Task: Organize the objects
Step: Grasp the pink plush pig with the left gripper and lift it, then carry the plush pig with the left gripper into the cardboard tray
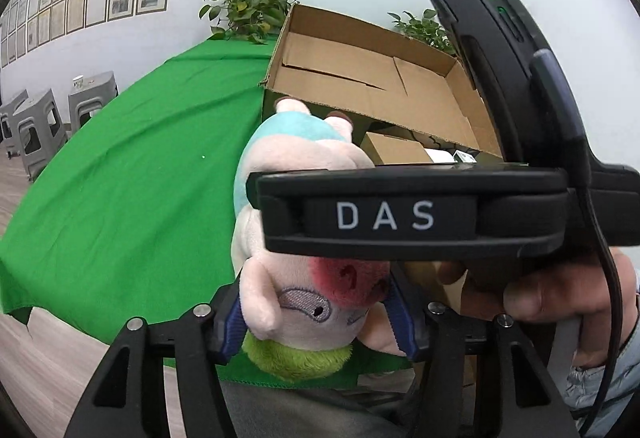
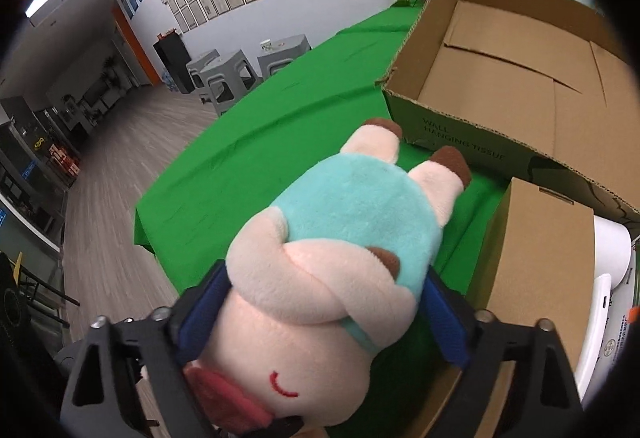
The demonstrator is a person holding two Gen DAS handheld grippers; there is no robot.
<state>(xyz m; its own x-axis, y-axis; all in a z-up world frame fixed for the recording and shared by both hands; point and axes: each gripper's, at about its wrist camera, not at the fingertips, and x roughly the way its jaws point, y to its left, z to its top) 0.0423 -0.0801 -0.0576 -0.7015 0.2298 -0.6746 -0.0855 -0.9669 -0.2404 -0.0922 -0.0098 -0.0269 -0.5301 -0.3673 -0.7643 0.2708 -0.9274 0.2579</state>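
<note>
Green-draped table (image 2: 256,142) fills the lower field in both wrist views; an open cardboard box (image 2: 500,86), empty inside with its bottom flaps showing, sits at the far right of it, with a smaller closed carton (image 2: 540,250) just in front of the box. The plush pig (image 2: 340,262), in a pale blue shirt with brown-tipped limbs, is off the cloth and sits between both sets of tongs at once. Long axis runs away from the right gripper (image 2: 320,318): head nearest the camera, feet pointing toward the near wall of the box. Right gripper's blue pads flank the body at the shoulders and look pressed into the pile, so I read it as grasping the pig. Left gripper (image 1: 316,318) has the head between its pads, face toward the lens, pads touching both sides; also gripping, as far as the left wrist view shows. The right unit's black housing crosses that view in front of the pig. Judgement: a handover in progress. The box lies ahead and to the right, nearer the right hand.
</note>
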